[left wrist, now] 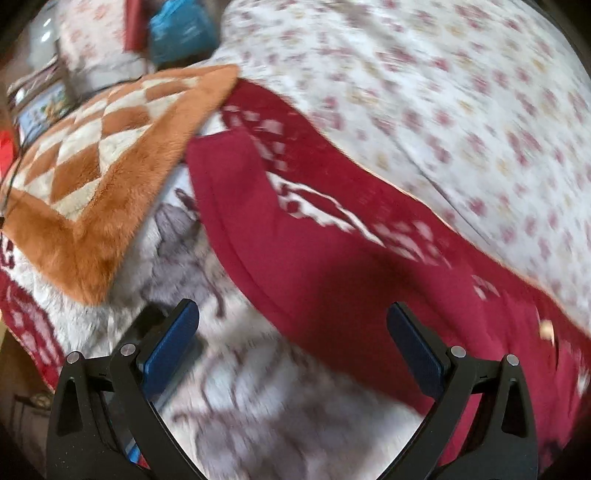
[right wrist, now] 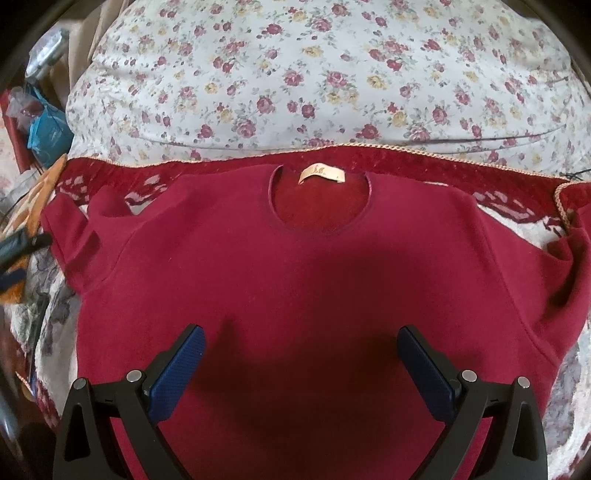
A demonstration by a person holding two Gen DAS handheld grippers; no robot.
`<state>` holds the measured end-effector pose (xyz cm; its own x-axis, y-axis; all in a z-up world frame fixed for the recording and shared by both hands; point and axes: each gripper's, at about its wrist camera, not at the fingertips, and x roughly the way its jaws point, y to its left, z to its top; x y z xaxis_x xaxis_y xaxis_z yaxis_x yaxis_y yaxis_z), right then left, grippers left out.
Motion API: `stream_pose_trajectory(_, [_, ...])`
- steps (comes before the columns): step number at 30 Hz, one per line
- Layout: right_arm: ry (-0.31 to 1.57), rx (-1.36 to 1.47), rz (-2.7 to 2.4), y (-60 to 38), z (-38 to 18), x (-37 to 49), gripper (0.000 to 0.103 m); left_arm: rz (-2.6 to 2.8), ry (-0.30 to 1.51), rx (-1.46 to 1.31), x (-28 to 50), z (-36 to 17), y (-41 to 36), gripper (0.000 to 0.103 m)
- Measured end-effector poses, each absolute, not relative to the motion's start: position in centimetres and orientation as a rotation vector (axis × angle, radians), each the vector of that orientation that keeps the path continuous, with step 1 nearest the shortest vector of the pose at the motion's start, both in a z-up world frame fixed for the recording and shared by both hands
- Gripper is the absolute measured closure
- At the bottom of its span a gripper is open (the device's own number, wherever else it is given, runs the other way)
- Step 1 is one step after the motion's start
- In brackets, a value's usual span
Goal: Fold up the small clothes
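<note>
A dark red sweater [right wrist: 295, 280] lies flat and face up on the bed, its round neckline with a beige label [right wrist: 321, 173] at the far side and both sleeves spread out to the sides. My right gripper [right wrist: 301, 339] is open and empty, hovering over the sweater's lower middle. In the blurred left wrist view the sweater's left side and sleeve [left wrist: 295, 251] run diagonally. My left gripper [left wrist: 293, 314] is open and empty, above the sweater's left edge where it meets the pale bedspread.
A floral quilt [right wrist: 314, 74] is bunched behind the sweater. A red and white patterned bedspread [right wrist: 517, 221] lies underneath. An orange and cream checked plush cushion [left wrist: 99, 162] sits at the left. Blue packaging [left wrist: 181, 29] and clutter lie at the far left.
</note>
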<state>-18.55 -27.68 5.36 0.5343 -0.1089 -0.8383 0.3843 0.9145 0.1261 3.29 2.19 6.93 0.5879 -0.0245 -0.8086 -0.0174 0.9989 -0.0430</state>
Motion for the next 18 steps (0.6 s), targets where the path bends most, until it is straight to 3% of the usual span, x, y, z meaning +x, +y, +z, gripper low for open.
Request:
stream_pose_trajectory(8, [0.979,0.302,-0.271,-27.6,5.4,-18.7,0.000,0.062,1.013,-0.177,10.2,3.7,5.9,0.009])
stream_pose_trajectory(13, [0.987,0.300,-0.254,-27.5,5.4,-18.4,0.000,0.119,0.999,-0.207,12.7,3.0,7.0,0.021])
stream_pose_trajectory(16, [0.991,0.300,-0.248,-27.5,5.3,-18.3,0.000,0.124,1.017,-0.248,13.8,2.2,7.8,0.039])
stream_pose_trajectory(18, [0.992,0.301,-0.245,-27.5,5.2,-18.2,0.000,0.109,1.049,-0.302,14.6,1.3,8.5,0.068])
